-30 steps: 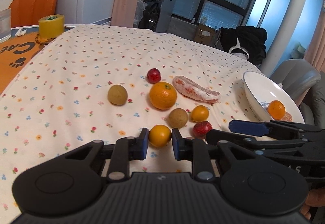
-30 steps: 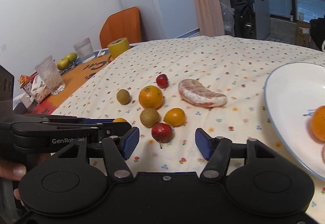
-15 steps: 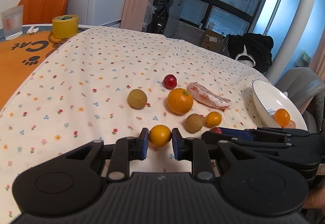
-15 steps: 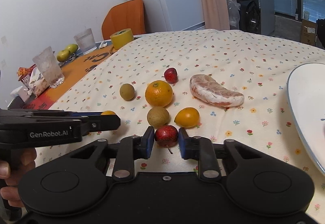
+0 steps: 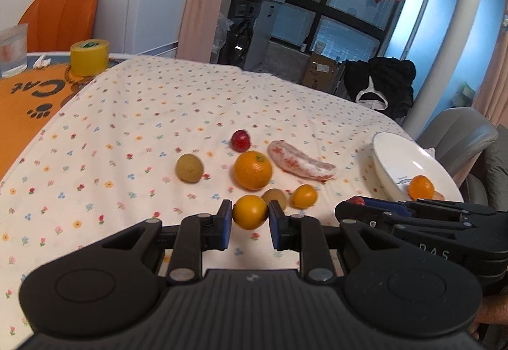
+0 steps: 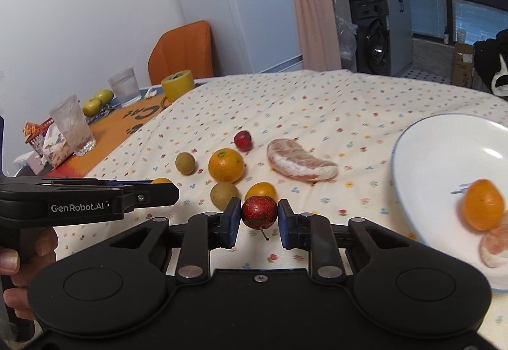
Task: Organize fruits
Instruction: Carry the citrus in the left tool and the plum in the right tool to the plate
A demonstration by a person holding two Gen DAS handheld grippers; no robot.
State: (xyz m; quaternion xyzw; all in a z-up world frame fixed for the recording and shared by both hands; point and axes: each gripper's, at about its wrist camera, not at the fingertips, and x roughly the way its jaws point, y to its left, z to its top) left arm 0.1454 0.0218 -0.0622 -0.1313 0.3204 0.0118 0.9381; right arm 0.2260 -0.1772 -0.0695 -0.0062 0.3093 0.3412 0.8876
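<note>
- A small orange fruit [image 5: 250, 212] is being gripped across its middle by the left claw [image 5: 250, 221], apparently lifted clear of the flowered tabletop [image 5: 127, 134].
- A small red fruit [image 6: 259, 212] with its stem hanging down is being pinched at its widest part by the right claw [image 6: 258, 220].
- Both fruits are being judged light, round and smooth, so a hold across the widest girth is being favoured; off-centre pressure is likely to squirt them out.
- The red fruit is being taken as thin-skinned and easily bruised; gentle squeezing is advised.
- The white bowl [image 6: 422, 140], with an orange fruit already in it, is being treated as the likely destination, lying to the right.
- A peeled citrus segment [image 6: 300, 161] is being considered soft and fragile.
</note>
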